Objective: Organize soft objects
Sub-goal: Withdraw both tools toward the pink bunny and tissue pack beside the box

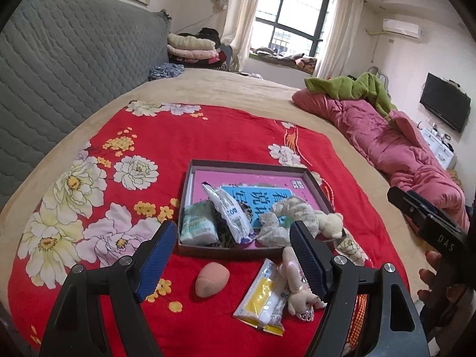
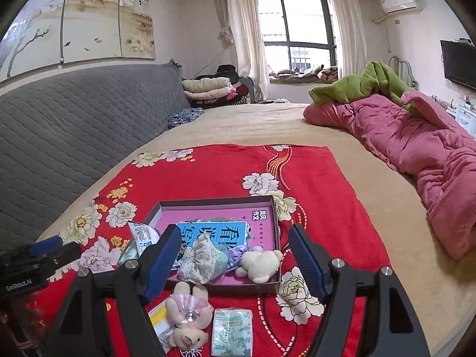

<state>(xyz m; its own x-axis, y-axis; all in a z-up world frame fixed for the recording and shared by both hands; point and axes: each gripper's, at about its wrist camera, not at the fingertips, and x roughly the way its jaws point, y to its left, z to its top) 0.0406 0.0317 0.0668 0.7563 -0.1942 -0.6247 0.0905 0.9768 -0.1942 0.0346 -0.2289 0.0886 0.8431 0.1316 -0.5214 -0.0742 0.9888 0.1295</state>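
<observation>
Both grippers hang tilted downward over the near edge of a red floral blanket spread on a beige bed. The left gripper has its blue-padded fingers spread wide with nothing between them. The right gripper likewise stands wide apart and empty; in the left wrist view its black body shows at the far right, with fingers of a hand just below it.

A shallow dark cardboard box with a pink book inside lies on the blanket. Its near part holds a pale green tissue pack, a white foil sachet, a cream floral scrunchie and a small cream teddy bear.

On the blanket, nearer than the box, lie a peach egg-shaped makeup sponge, a yellow-and-white flat packet, a plush bunny in a pink dress touching that packet, and a green-printed tissue pack just right of the bunny.

A crumpled pink quilt lies well apart at the far right.
</observation>
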